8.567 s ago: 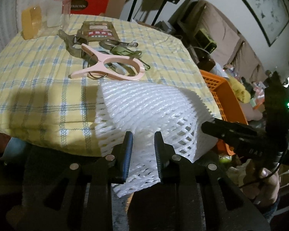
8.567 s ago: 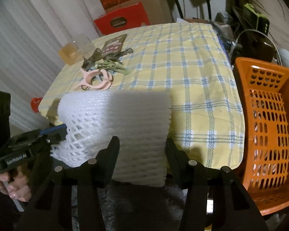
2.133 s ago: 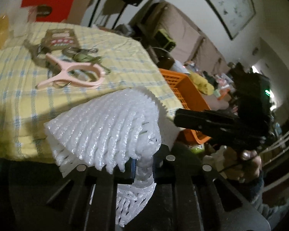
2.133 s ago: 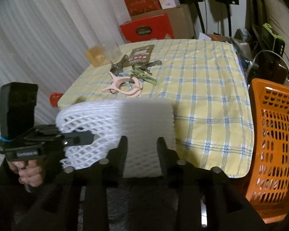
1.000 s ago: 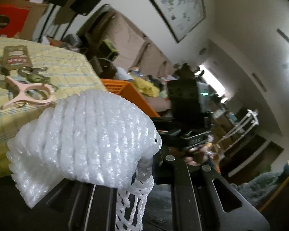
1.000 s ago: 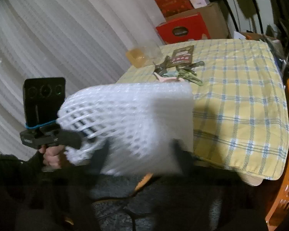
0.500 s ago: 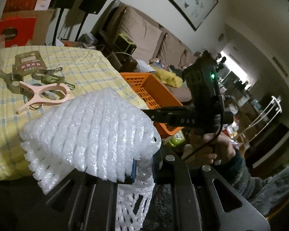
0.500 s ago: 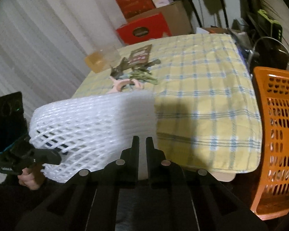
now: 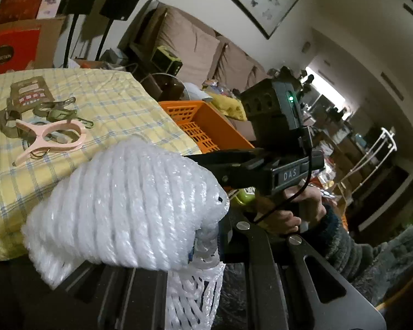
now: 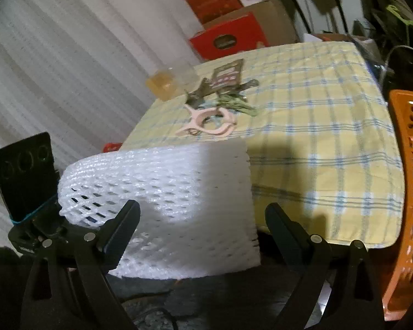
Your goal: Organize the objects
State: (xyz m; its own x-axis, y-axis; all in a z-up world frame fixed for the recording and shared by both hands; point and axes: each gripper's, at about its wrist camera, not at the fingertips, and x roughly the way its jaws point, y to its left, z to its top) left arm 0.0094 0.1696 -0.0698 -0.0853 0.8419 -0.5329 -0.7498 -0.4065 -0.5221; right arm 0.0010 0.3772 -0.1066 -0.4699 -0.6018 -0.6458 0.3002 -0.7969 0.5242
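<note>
A white foam net sleeve [image 9: 129,206] is bunched into a curved bundle in front of the table's near edge. My left gripper [image 9: 206,247] is shut on one end of it. In the right wrist view the sleeve [image 10: 162,200] hangs between my right gripper's [image 10: 201,220] wide-open fingers [image 10: 124,225], which do not clamp it. The right gripper also shows in the left wrist view [image 9: 206,162], beside the sleeve. The left gripper's body shows at the left of the right wrist view [image 10: 24,176].
A table with a yellow checked cloth [image 10: 316,115] carries a pink clip [image 10: 206,123], green and grey clips [image 10: 234,101], a brown packet [image 10: 227,75] and an amber cup [image 10: 163,85]. An orange basket [image 10: 410,192] stands right of the table. Red boxes [image 10: 231,38] stand behind.
My right gripper was shut on the foam sleeve half a second ago and has opened wide. The left gripper still holds the bunched sleeve, and both stay near the table's front edge.
</note>
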